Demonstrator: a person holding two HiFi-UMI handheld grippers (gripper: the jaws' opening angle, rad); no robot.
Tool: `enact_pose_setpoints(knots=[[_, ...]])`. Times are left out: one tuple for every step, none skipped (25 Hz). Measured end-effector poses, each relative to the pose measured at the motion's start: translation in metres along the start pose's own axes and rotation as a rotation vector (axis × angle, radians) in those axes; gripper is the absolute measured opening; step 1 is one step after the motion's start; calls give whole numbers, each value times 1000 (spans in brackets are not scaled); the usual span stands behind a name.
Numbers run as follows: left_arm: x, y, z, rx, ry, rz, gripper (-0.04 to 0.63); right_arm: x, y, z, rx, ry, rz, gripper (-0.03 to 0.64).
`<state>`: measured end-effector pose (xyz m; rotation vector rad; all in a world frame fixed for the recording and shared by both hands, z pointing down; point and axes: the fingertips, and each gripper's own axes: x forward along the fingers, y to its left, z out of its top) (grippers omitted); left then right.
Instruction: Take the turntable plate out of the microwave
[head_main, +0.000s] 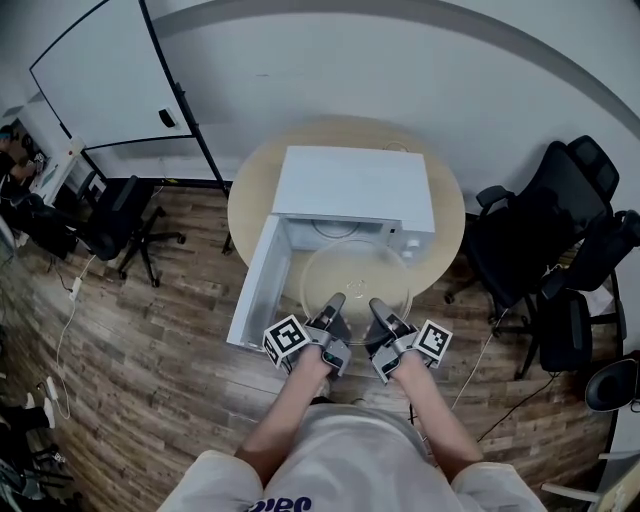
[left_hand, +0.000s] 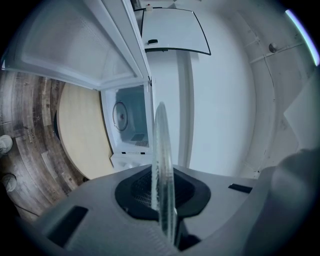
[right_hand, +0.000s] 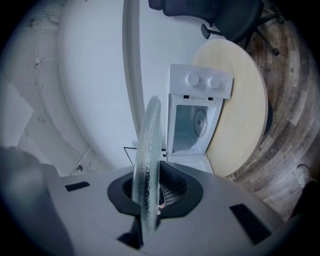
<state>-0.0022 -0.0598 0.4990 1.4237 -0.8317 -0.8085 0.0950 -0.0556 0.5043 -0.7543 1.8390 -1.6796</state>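
Left tongs (head_main: 334, 300) and right tongs (head_main: 379, 306) both pinched shut on the near rim of the glass turntable plate (head_main: 355, 265), spaced apart to keep it level, plate out in front of the open microwave (head_main: 352, 185), above the table (head_main: 248, 205) edge.

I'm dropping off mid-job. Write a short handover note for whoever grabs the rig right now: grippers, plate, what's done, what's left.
Left gripper: shut on the near rim of the clear round glass turntable plate.
Right gripper: shut on the same rim, beside the left.
Plate: held roughly flat, outside the white microwave, in front of its open cavity.
Done: plate is out.
Left: set it down somewhere stable, probably keeping both grips until then.
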Motion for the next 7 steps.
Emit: enact_pose_setpoints(knots=[[1, 1, 2, -2, 0, 0, 29, 2, -1, 0, -1, 1, -4, 31], [2, 2, 4, -5, -1, 1, 29, 4, -2, 0, -3, 3, -8, 31], [2, 3, 5, -9, -2, 1, 29, 6, -2, 0, -5, 5, -12, 31], [3, 4, 7, -14, -4, 3, 29, 9, -3, 1, -5, 8, -15, 31], [4, 6, 9, -19, -6, 5, 29, 11, -3, 1, -5, 12, -18, 31], [5, 6, 12, -23, -8, 7, 29, 14, -3, 1, -5, 15, -20, 31], [5, 7, 14, -26, -11, 10, 29, 17, -4, 1, -5, 18, -23, 31]])
